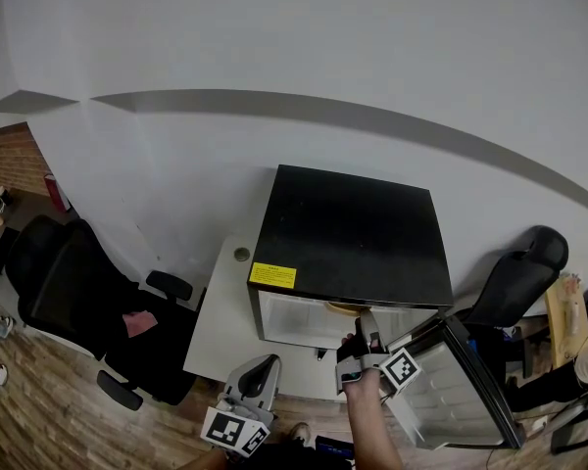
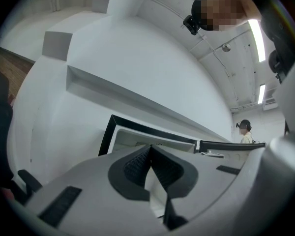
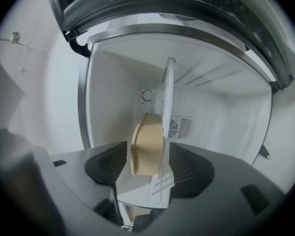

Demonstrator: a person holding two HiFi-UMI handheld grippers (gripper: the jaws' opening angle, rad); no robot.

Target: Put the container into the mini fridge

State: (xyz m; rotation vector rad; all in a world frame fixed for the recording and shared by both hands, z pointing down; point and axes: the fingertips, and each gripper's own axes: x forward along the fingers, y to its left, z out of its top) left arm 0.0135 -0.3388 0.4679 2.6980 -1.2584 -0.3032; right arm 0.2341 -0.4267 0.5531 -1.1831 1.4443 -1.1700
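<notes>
The black mini fridge [image 1: 353,233] stands on a white table with its door [image 1: 461,385] swung open to the right. A tan round container [image 3: 147,146] rests against the white wire shelf [image 3: 168,107] inside the white cavity; in the head view it is only a tan sliver [image 1: 345,307]. My right gripper [image 3: 150,157] is at the fridge mouth, open, with the container between the spread pads [image 3: 108,167] and no pad pressing on it. In the head view this gripper [image 1: 365,339] is held by a hand. My left gripper [image 2: 150,151] is shut and empty, low in front of the fridge [image 2: 137,134], near the table's front edge [image 1: 260,375].
The white table [image 1: 220,321] carries the fridge against a white wall. A black office chair [image 1: 69,292] stands to the left, another [image 1: 519,277] behind the open door. A person [image 2: 246,132] stands far off at the right. Wood floor lies below.
</notes>
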